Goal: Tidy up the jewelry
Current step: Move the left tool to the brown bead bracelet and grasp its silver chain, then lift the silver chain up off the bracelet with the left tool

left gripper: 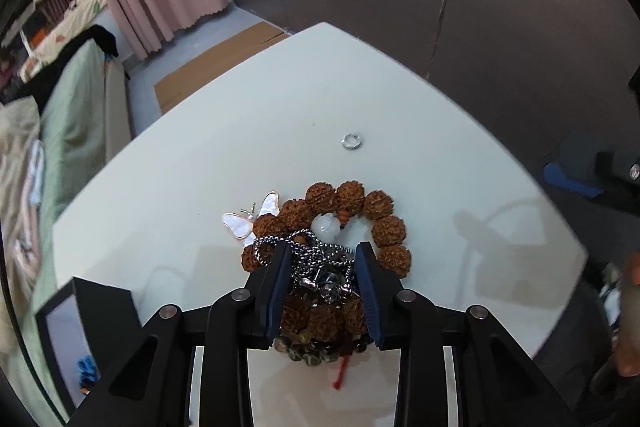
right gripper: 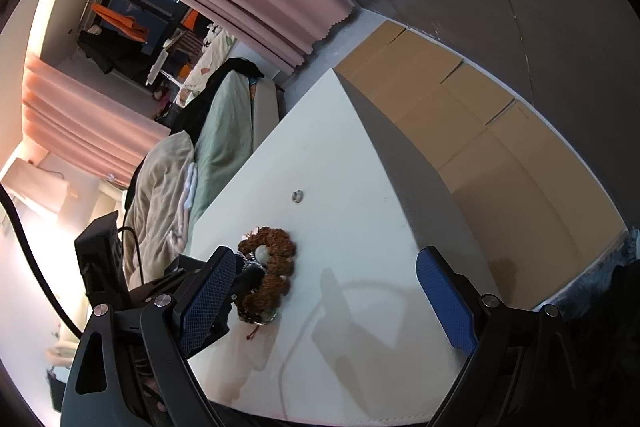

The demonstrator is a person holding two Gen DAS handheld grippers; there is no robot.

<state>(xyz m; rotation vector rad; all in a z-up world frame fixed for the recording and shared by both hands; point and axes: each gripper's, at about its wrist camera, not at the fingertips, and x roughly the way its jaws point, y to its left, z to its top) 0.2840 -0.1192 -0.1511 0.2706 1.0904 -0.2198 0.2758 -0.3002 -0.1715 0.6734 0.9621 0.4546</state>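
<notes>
Left gripper point(left gripper: 323, 263) is nearest the lens: its jaws are parted around a tangled silver chain point(left gripper: 320, 259), one pad on each side of it; whether the pads already pinch it cannot be told. Chain lies heaped on the near half of a brown bead bracelet point(left gripper: 352, 211), which rests flat on the white table point(left gripper: 240, 131). Inside the bracelet's loop sits a white bead point(left gripper: 328, 227). A butterfly brooch point(left gripper: 250, 221) touches the bracelet's left edge. A darker bead string point(left gripper: 316, 345) with a red tassel lies just nearer than the bracelet, under the gripper. A small ring point(left gripper: 352, 141) lies apart, beyond the bracelet.

Right gripper point(right gripper: 328, 291) hangs released, jaws wide, grasping nothing, to the right of the bracelet.

Judgement: step in hand is separating the chain from the pile. Next move calls for clenching on the chain alone and lifting straight up; its loops may drag the bracelet or brooch
</notes>
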